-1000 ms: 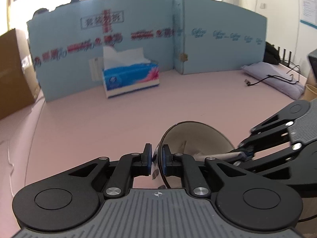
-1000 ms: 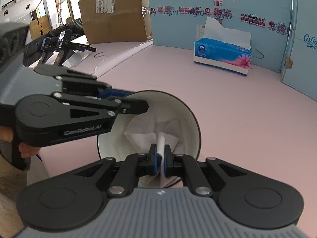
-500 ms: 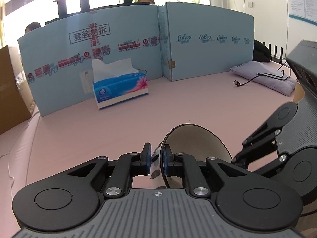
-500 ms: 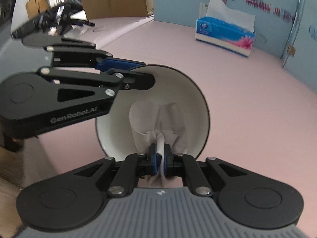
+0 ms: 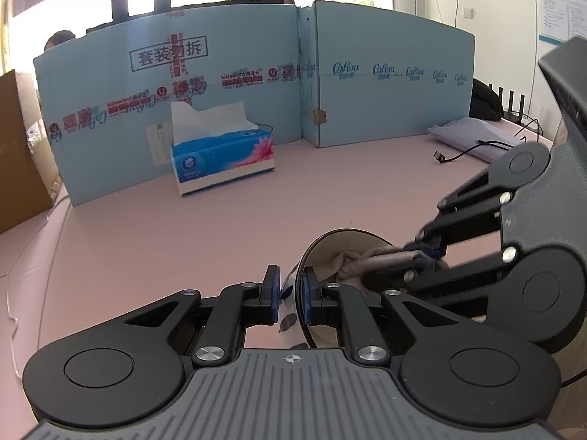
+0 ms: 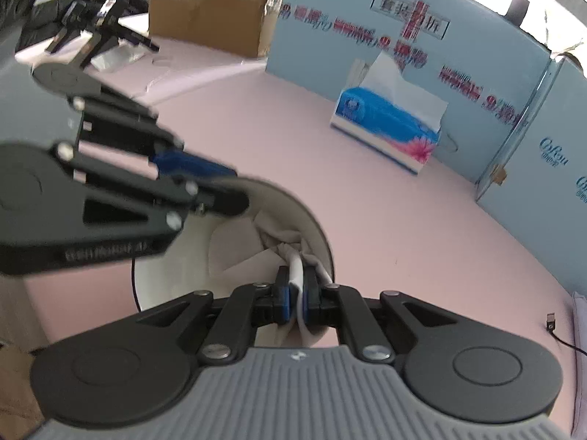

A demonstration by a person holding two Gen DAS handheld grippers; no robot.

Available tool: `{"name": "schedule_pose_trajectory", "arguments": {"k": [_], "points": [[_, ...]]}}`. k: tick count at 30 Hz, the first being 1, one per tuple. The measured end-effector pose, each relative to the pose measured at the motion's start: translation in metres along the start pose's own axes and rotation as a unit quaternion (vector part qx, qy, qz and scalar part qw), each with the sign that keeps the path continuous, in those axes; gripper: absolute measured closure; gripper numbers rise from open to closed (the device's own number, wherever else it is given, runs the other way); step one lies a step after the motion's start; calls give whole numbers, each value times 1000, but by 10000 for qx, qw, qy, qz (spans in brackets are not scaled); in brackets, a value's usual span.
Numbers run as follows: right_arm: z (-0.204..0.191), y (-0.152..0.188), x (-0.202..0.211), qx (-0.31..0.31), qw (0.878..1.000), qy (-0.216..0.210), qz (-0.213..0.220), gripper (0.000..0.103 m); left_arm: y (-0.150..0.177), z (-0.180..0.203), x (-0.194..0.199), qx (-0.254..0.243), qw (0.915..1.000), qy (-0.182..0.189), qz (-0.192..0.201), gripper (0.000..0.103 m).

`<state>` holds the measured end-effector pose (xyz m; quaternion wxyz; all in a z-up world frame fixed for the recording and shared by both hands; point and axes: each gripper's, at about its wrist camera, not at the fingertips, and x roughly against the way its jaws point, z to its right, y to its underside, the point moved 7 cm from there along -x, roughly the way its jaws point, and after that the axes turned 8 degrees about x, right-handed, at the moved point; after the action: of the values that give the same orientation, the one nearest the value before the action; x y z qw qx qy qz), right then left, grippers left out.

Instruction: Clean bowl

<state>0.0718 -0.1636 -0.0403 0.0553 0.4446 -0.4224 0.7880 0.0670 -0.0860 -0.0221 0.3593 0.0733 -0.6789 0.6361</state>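
Our left gripper [image 5: 290, 295], angled down, clamps the tilted bowl's [image 5: 319, 253] rim while our right gripper [image 6: 297, 293], from three o'clock, pinches a tissue [image 6: 293, 253] inside.

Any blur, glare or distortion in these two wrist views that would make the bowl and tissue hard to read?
Left wrist view: sharp; windows behind the blue cardboard wall blow out white; fisheye bends the wall's top edge; the bowl interior is dim, backlit. Right wrist view: motion blur smears the left gripper, wall print and tissue box; the tissue in the right gripper stays legible.
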Motion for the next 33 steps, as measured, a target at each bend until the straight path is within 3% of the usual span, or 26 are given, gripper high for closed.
{"name": "schedule_pose_trajectory", "arguments": {"k": [8, 12, 15, 27, 33], "points": [[-10, 10, 7, -357, 9970, -607, -320, 96, 1, 1, 0, -32, 10000, 56, 5, 87], [-20, 8, 12, -586, 9919, -1070, -345, 96, 1, 1, 0, -35, 10000, 65, -7, 87], [-25, 6, 13, -592, 9906, -1193, -317, 95, 1, 1, -1, -55, 10000, 74, -13, 87], [-19, 7, 1, 188, 9991, -268, -274, 96, 1, -2, -4, -32, 10000, 69, -44, 87], [-1, -9, 0, 113, 9999, 47, 114, 97, 1, -4, -7, -5, 10000, 58, -73, 87]]}}
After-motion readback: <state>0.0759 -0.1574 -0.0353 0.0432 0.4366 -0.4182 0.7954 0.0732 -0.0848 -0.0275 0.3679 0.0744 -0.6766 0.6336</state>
